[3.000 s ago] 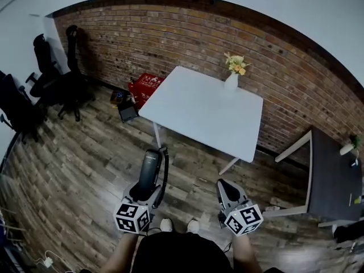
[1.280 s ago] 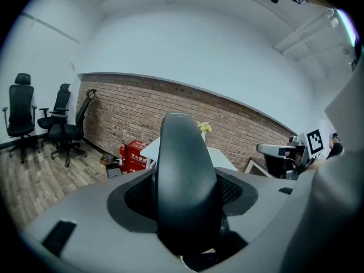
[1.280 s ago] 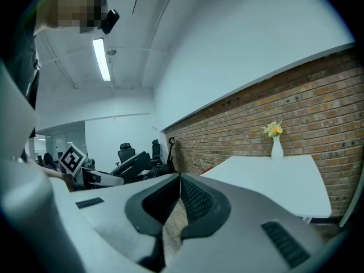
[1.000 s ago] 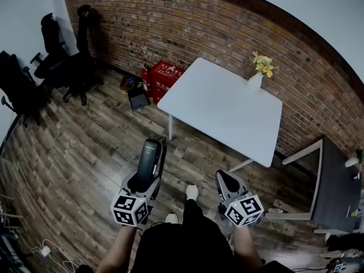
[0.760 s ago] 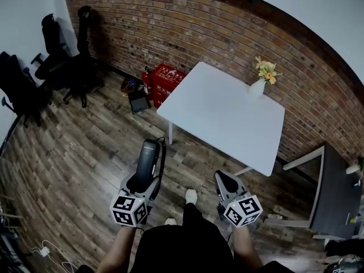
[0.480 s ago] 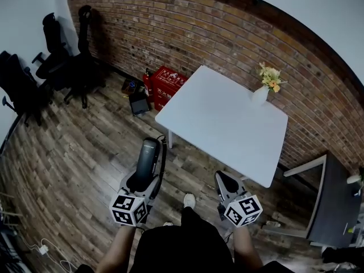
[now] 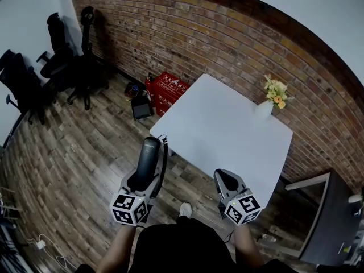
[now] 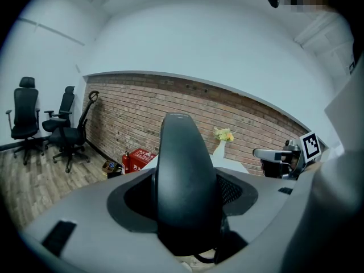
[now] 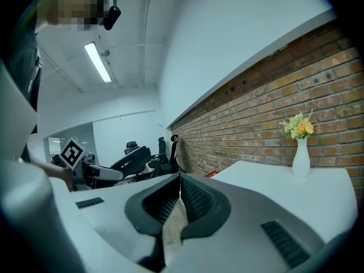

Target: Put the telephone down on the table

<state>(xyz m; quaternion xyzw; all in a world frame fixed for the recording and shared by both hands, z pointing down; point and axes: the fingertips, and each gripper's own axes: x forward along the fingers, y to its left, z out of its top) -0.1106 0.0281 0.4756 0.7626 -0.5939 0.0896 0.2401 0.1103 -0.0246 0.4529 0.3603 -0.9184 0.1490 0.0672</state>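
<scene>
Left hand-held gripper: jaws spread wide and clamped on the telephone, one jaw on each side of its body.
Telephone: a black handset, held lengthwise between the left jaws with its rounded end pointing away from the person. A thin dark cord runs along its right side. It is up in the air over the floor, just left of the table's near edge and not on the table.
Right hand-held gripper: jaws brought together with nothing between them, held near the table's near edge, well apart from the left one.
Table: white and square, in front of the person, its far side close to the brick wall.
Vase: white, upright at the table's far right corner, with yellow and orange flowers in it.
Floor: wooden planks.
Red crate: on the floor by the wall, left of the table, with a dark box just near of it.
Office chairs: black, grouped at the far left by the wall.
Person: dark clothing at the bottom of the head view, one light shoe showing between the two hand-held grippers.
</scene>
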